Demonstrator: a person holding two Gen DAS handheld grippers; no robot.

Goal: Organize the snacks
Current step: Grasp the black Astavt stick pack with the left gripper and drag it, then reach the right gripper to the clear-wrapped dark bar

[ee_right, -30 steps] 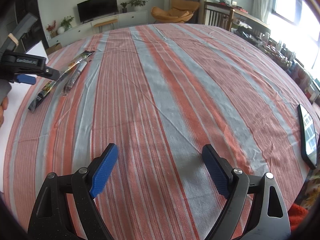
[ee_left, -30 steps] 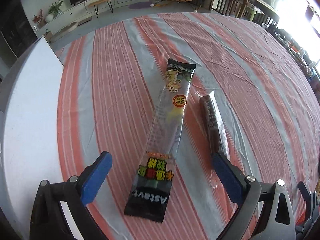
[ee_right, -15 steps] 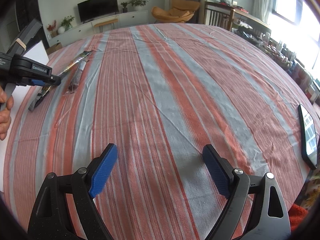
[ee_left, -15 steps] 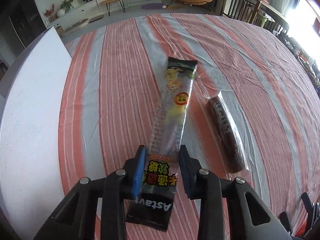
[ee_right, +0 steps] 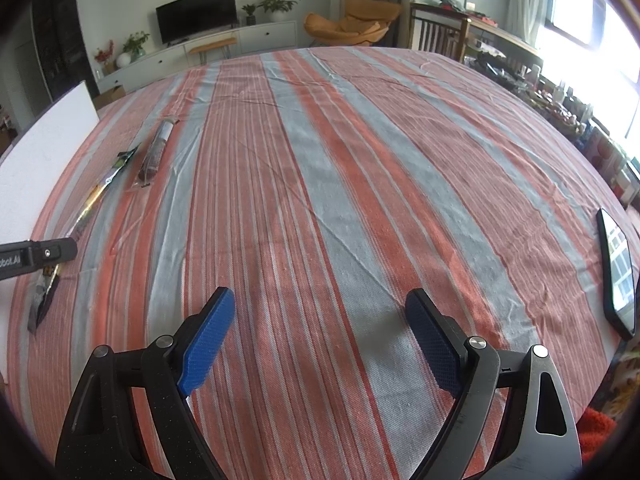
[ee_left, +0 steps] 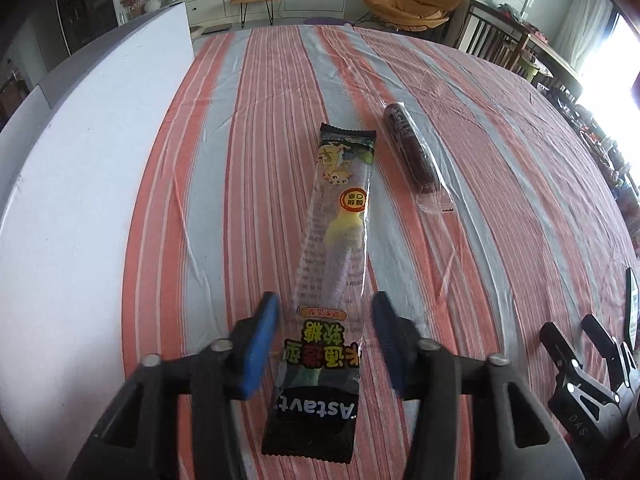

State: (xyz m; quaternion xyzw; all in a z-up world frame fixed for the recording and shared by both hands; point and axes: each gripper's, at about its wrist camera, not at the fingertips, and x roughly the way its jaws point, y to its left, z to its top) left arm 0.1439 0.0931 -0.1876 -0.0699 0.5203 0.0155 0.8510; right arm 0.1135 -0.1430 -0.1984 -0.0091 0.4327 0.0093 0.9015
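Note:
A long candy packet with a black "Astav" end [ee_left: 334, 248] lies on the striped tablecloth [ee_left: 248, 184]. My left gripper [ee_left: 325, 320] is open, its blue pads either side of the packet's near end without pinching it. A dark brown snack stick in clear wrap [ee_left: 410, 154] lies to the right of it. In the right wrist view both snacks lie far left: the packet [ee_right: 94, 196] and the stick [ee_right: 156, 150]. My right gripper [ee_right: 316, 316] is open and empty over the cloth.
A white board [ee_left: 80, 184] lies along the table's left side. A black phone [ee_right: 618, 268] lies at the right edge. The left gripper's body [ee_right: 38, 258] shows at far left in the right wrist view. Black clips [ee_left: 588, 376] sit at lower right.
My left gripper closed on the candy packet half a second ago and has now opened again around it. The packet and stick have shifted on the cloth. The right gripper has stayed put.

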